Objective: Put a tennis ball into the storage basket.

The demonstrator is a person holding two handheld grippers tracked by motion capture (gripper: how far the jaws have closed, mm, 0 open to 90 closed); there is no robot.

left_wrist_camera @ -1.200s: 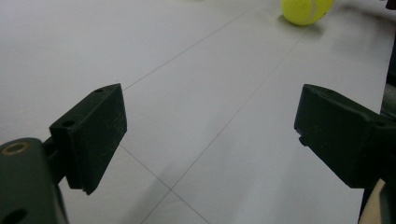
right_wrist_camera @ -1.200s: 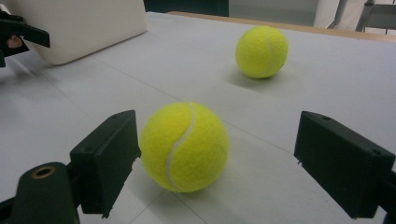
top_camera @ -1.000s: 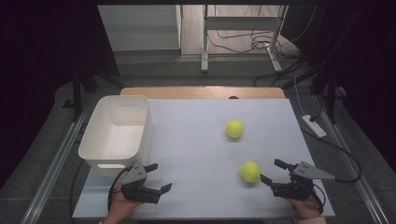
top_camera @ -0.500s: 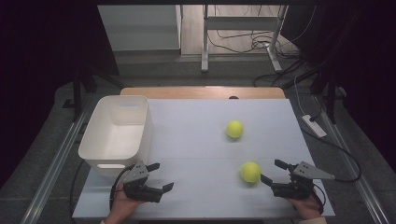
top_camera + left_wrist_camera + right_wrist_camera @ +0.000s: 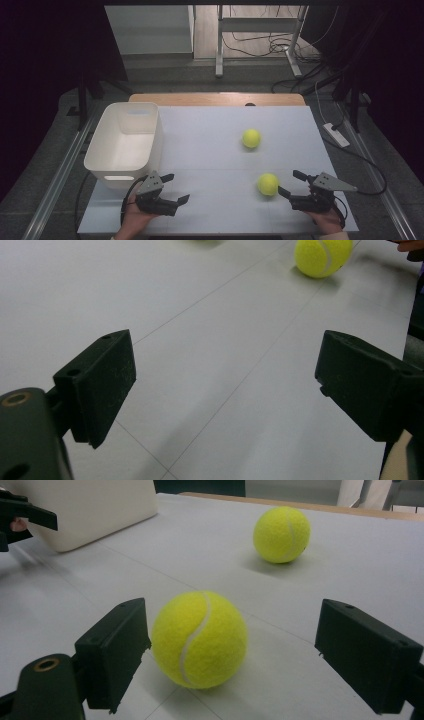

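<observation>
My right hand-held gripper [image 5: 235, 655] spread wide, round yellow felt tennis ball [image 5: 199, 639] loose between jaws near surface's near edge; uneven squeeze risks ball rolling away. Left hand-held gripper [image 5: 225, 385] spread, empty.

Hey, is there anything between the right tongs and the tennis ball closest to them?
No, nothing visible. The right tongs are open, and the near ball sits on the bare table just ahead of their jaws. The second ball lies farther back.

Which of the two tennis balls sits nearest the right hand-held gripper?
The nearer tennis ball, just ahead of the right hand-held gripper; the other tennis ball lies farther up the table.
</observation>
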